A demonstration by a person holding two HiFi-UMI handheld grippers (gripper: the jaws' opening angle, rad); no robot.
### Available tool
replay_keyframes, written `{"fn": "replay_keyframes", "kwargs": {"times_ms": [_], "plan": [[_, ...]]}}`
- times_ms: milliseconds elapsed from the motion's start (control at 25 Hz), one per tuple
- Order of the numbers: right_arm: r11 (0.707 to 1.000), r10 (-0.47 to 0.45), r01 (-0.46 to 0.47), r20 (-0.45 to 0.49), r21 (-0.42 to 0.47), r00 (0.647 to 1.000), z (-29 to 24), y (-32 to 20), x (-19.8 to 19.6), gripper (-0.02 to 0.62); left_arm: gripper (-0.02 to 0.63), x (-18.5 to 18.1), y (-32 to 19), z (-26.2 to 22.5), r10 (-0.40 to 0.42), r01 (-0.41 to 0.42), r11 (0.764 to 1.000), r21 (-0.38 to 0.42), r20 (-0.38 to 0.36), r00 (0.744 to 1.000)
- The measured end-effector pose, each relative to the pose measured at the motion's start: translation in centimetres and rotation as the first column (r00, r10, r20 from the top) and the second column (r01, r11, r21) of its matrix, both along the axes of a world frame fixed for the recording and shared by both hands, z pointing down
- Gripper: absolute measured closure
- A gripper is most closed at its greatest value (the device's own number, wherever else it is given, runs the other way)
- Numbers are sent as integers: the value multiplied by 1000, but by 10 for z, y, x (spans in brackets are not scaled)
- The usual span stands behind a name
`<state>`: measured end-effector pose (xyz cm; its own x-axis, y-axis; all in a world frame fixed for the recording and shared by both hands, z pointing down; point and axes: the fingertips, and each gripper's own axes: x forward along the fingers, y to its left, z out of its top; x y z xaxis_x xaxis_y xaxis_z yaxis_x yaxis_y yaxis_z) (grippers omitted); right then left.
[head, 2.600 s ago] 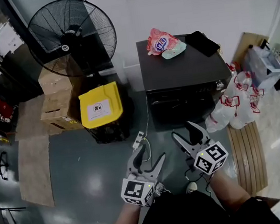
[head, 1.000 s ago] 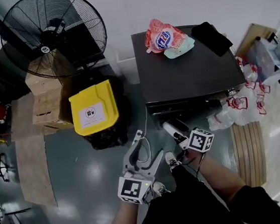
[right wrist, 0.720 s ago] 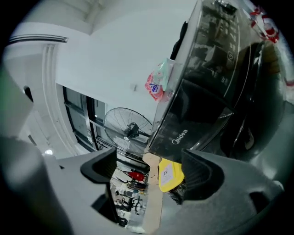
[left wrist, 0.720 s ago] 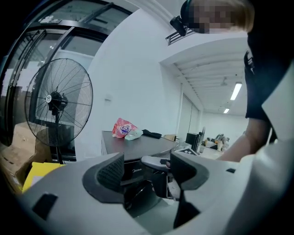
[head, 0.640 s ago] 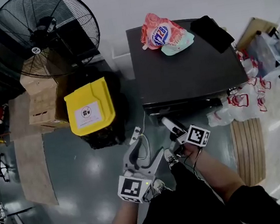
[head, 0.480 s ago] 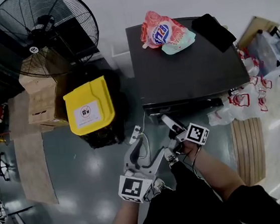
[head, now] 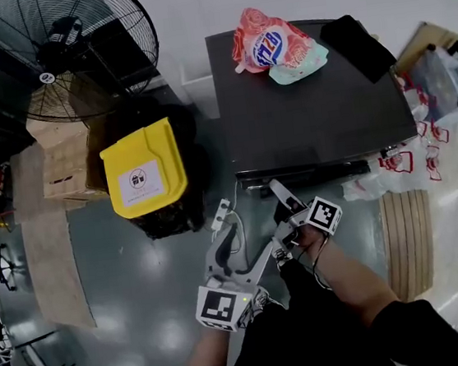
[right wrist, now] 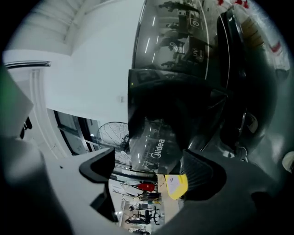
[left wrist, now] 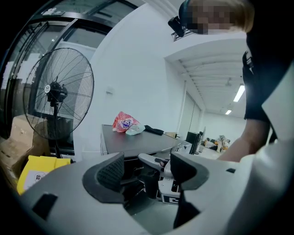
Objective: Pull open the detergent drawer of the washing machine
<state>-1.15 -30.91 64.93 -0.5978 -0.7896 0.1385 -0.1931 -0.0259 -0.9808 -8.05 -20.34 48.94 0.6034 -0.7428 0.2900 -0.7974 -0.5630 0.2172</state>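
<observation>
The black washing machine point(head: 311, 110) stands ahead, seen from above. My right gripper point(head: 281, 217) is rolled on its side close before the upper left of the machine's front. In the right gripper view the glossy drawer panel with Midea lettering point(right wrist: 156, 149) shows between the jaws of that gripper point(right wrist: 154, 172). Its jaws have just been opening, and the pads touch nothing. My left gripper point(head: 241, 249) hangs lower and nearer to me, open and empty point(left wrist: 147, 172), aimed at the machine point(left wrist: 138, 143) and the right gripper point(left wrist: 163, 181).
A pink detergent bag point(head: 270, 44) and a black item point(head: 356, 38) lie on the machine's top. A yellow-lidded bin point(head: 140, 168), a large fan point(head: 55, 50) and cardboard boxes point(head: 60, 157) stand left. A power strip point(head: 220, 215) lies on the floor; plastic bags point(head: 409, 168) sit right.
My right gripper has rolled onto its side and sunk toward the machine's front. The left gripper has dropped a little. The head view has drawn nearer the machine.
</observation>
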Motion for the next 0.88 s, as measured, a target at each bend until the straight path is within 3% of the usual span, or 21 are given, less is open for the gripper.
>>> {"fn": "replay_keyframes", "kwargs": {"times_ms": [880], "plan": [[997,70,-70,12,-24,997,17,-27,0,111,319,-2,-14,15,20,-21,999,-44,-15,1000]]}}
